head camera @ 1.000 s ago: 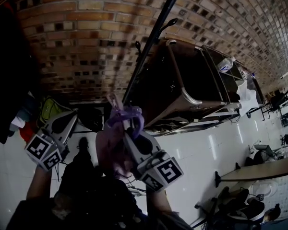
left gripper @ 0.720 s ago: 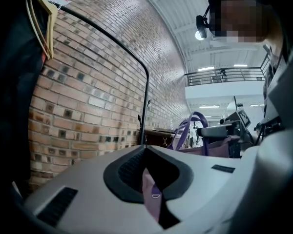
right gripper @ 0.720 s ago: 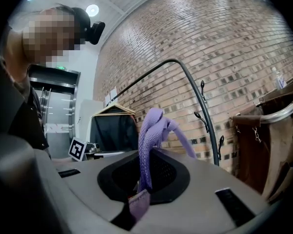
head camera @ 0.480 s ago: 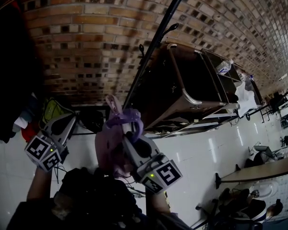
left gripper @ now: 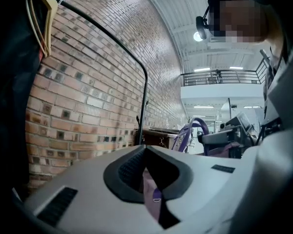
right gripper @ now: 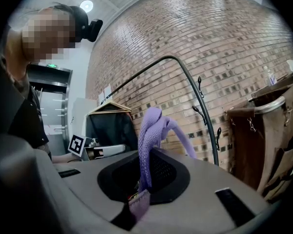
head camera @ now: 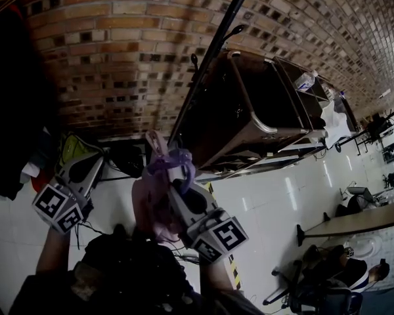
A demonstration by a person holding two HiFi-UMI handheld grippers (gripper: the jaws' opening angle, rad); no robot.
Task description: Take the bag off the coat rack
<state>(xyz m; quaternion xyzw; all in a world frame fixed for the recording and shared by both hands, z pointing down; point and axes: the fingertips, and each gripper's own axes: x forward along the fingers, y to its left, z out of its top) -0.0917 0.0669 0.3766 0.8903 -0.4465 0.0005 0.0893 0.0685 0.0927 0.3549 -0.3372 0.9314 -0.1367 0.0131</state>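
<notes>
Head view, top to bottom.
- Brick wall [head camera: 118, 44] fills the upper frame.
- Coat rack pole [head camera: 213, 44] runs diagonally from top centre down to mid-frame, in front of the wall. Hooks [head camera: 235, 29] sit on it, upper centre.
- Cart [head camera: 262, 110] stands just right of the pole, against the wall.
- Hanging garment [head camera: 13, 97] is at the far left edge.
- Left gripper [head camera: 92, 161] is at lower left, below the garment and apart from the bag.
- Right gripper [head camera: 176, 181] is at lower centre. The bag strap [head camera: 174, 159] sits between its jaws and loops above them, beside the pole's lower end; contact with the pole can't be told.
- Bag [head camera: 148, 202] hangs between the two grippers.
- Floor [head camera: 282, 189] spreads to the right. Table [head camera: 361, 228] is at lower right, well apart.
</notes>
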